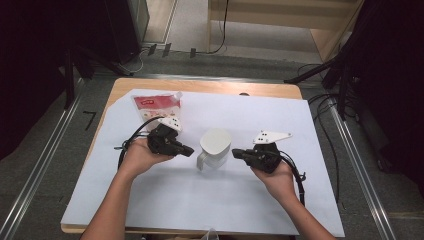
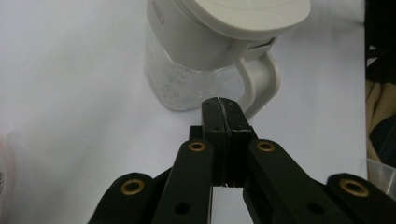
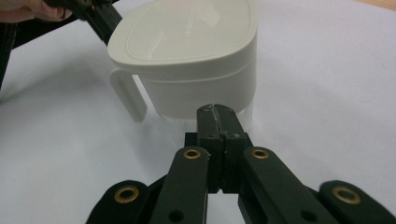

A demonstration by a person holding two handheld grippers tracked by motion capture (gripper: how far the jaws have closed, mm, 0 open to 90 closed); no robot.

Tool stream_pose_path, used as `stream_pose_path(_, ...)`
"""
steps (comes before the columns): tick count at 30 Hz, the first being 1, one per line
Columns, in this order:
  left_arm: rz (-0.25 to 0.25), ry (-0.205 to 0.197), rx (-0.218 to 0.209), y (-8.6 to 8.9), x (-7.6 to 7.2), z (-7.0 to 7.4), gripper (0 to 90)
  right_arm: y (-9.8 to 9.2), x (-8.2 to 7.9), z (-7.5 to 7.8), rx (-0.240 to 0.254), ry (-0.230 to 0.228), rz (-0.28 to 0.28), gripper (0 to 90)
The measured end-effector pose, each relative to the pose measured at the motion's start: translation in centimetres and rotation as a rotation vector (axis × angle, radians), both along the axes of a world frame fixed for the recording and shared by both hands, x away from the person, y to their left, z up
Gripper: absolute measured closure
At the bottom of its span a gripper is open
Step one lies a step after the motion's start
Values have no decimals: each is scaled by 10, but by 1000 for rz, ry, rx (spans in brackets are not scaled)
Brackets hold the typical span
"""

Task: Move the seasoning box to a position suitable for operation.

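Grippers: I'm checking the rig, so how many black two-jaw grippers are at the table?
2. The left gripper is beside the white lidded jug; the right gripper is opposite.

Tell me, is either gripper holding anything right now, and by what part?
Nothing is held. The left gripper and the right gripper are both shut on empty air, each pointing at the jug from its own side, just short of it.
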State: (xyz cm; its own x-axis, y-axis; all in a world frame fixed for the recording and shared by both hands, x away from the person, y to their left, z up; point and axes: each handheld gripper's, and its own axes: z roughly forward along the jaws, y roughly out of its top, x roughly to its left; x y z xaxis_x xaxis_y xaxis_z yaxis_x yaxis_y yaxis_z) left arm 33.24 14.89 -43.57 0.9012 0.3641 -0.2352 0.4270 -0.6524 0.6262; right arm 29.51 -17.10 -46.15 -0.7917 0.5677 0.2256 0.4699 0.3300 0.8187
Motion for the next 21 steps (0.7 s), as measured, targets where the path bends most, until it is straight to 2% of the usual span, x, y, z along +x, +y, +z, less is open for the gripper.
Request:
stream_pose_path(2, 6, 1, 4, -1, 0, 0, 900, 1, 0, -1, 6, -3, -6, 900)
stream_pose_path(6, 16, -9, -23, -1, 1, 0, 900, 8, 2, -4, 11, 10, -1, 900)
stream_pose_path(9, 2, 23, -42, -1, 3, -3, 900, 10, 1, -5, 5, 14, 1, 900)
stream_pose_path(12, -9, 15, -26, -6, 2, -4, 900, 13, -1, -6, 13, 3, 7, 900)
stream_pose_path(13, -8, 14, -34, -8, 2, -5, 900, 13, -1, -6, 13, 3, 7, 900)
stream_pose_path(14, -13, 13, -19, -9, 2, -5, 900, 13, -3, -6, 18, -9, 3, 900)
stream_pose_path(19, -20, 13, -5, -12, 1, -6, 900, 14, -3, -7, 21, -10, -5, 900)
stream_pose_path(21, -24, 18, -20, -14, 0, -6, 900, 14, -3, -7, 18, -5, -5, 900)
